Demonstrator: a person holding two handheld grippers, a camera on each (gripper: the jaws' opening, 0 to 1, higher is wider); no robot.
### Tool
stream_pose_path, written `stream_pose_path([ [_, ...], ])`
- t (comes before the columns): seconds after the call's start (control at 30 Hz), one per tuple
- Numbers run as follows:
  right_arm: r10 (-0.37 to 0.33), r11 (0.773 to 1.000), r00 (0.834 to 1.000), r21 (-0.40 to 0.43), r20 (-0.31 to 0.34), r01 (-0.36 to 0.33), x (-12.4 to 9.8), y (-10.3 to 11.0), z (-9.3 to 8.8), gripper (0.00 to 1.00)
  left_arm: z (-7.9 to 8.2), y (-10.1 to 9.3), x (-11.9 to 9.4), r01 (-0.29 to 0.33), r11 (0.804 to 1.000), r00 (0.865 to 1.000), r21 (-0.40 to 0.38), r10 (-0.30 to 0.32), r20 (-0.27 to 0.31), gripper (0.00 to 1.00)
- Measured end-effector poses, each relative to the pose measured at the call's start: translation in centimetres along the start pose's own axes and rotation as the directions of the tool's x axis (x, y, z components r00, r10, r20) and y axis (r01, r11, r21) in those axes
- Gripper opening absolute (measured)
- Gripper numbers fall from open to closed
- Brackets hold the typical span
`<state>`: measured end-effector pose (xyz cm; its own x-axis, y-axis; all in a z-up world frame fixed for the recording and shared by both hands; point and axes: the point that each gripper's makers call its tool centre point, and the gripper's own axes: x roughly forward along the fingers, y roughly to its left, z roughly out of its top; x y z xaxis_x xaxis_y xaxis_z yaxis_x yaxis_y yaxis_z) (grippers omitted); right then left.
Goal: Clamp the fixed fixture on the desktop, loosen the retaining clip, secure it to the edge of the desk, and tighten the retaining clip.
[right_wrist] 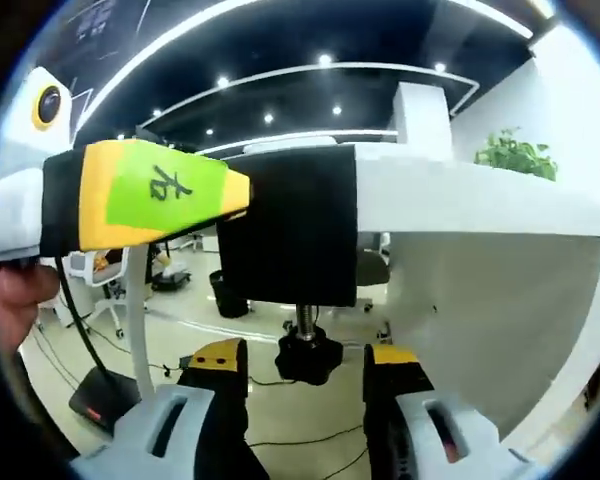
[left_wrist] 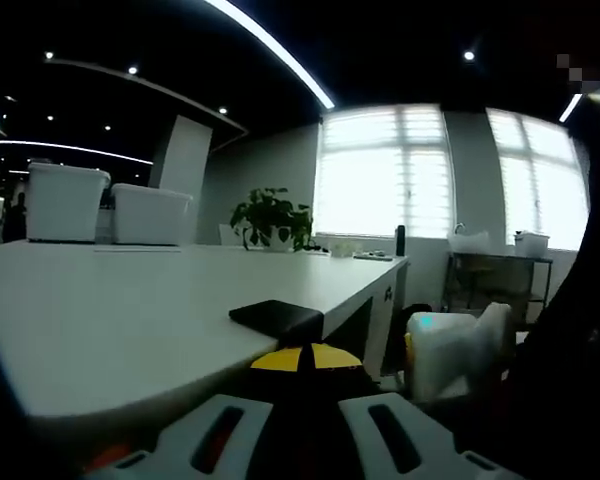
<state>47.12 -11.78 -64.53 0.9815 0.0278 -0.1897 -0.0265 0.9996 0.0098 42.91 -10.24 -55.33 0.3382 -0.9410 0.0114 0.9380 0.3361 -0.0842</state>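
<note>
Right gripper [right_wrist: 305,365] below the desk edge, pointing up at the clamp [right_wrist: 290,230] from underneath, jaws parted either side of the black screw knob [right_wrist: 305,358] that hangs under the clamp; yellow-tipped fingers [right_wrist: 218,358] just beside the knob left and right, contact not clear, so not yet closed on it by the look of things. Black clamp body wrapped over the edge of the white desk [right_wrist: 460,195], its threaded screw running straight down from the desk edge toward the gripper, long axis upright between the jaws. Left gripper [right_wrist: 145,195] reaching in from the left at desk-top level, yellow and green tip against the clamp's side, apparently steadying it.

From the left gripper view: left gripper [left_wrist: 305,375] level with the desk top, white fingers [left_wrist: 215,435] low in view, yellow tips close together around something black at the desk edge, likely the clamp, grip not fully readable. Flat top plate of the clamp [left_wrist: 277,318] lying on the desk [left_wrist: 110,320] right at that edge.

Judged: clamp seated on the desk edge, tightening the knob next; right gripper nearer, needing only to close and twist
</note>
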Motion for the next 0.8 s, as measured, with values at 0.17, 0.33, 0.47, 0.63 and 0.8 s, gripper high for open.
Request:
stream_pose_path([
  [0.17, -0.028, 0.999, 0.999, 0.015, -0.023, 0.028, -0.1, -0.5, -0.3, 0.24, 0.1, -0.4, 0.1, 0.006, 1.0, 1.0, -0.006, -0.006, 0.005, 0.03],
  [0.33, 0.042, 0.997, 0.999, -0.066, -0.033, -0.044, 0.0, -0.4, -0.3, 0.23, 0.1, -0.4, 0.1, 0.007, 1.0, 1.0, -0.007, -0.007, 0.006, 0.03],
  [0.47, 0.149, 0.976, 0.989, -0.163, 0.006, -0.146, 0.1, -0.3, 0.0, 0.23, -0.1, -0.5, 0.3, 0.009, 1.0, 1.0, -0.009, -0.009, 0.002, 0.03],
  [0.63, 0.333, 0.922, 0.943, -0.2, -0.019, -0.33, 0.4, 0.2, 0.0, 0.23, -0.1, -0.4, 0.4, 0.016, 1.0, 1.0, 0.001, -0.016, -0.012, 0.03],
  [0.8, 0.489, 0.844, 0.872, -0.234, -0.033, -0.482, 0.8, 0.6, 0.0, 0.23, -0.2, -1.1, 0.5, 0.021, 1.0, 1.0, -0.002, -0.021, -0.016, 0.03],
])
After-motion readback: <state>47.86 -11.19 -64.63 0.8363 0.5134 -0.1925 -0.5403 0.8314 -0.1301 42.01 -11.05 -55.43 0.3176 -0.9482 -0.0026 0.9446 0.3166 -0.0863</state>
